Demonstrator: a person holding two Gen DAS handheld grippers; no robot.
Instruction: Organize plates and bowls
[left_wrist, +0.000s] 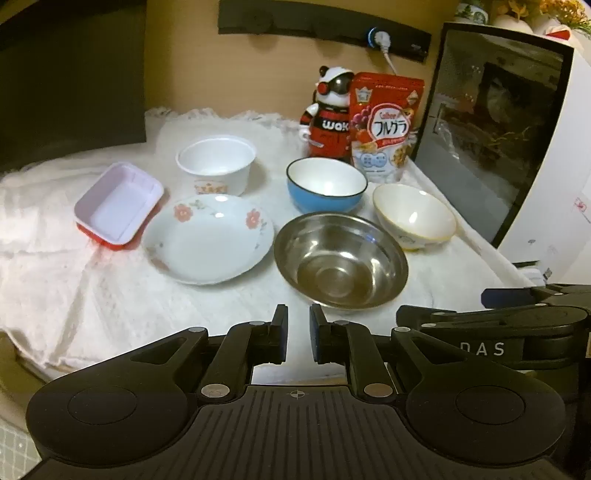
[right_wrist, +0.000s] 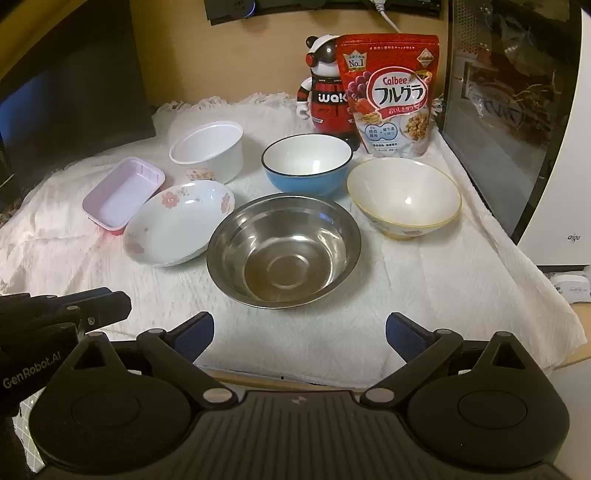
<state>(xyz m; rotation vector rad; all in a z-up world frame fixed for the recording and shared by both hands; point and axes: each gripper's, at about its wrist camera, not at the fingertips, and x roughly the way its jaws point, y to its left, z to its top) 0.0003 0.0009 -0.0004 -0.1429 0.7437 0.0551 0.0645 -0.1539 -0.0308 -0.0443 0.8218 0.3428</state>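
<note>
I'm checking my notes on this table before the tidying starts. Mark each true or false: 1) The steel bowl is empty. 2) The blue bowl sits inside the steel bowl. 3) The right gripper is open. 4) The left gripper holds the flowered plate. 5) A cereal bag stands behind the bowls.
1) True: the steel bowl holds nothing.
2) False: the blue bowl stands on the cloth behind the steel bowl, not in it.
3) True: the right gripper has its jaws wide apart, with nothing between them.
4) False: the left gripper is shut on nothing, short of the flowered plate.
5) True: the cereal bag stands upright at the back.
</note>
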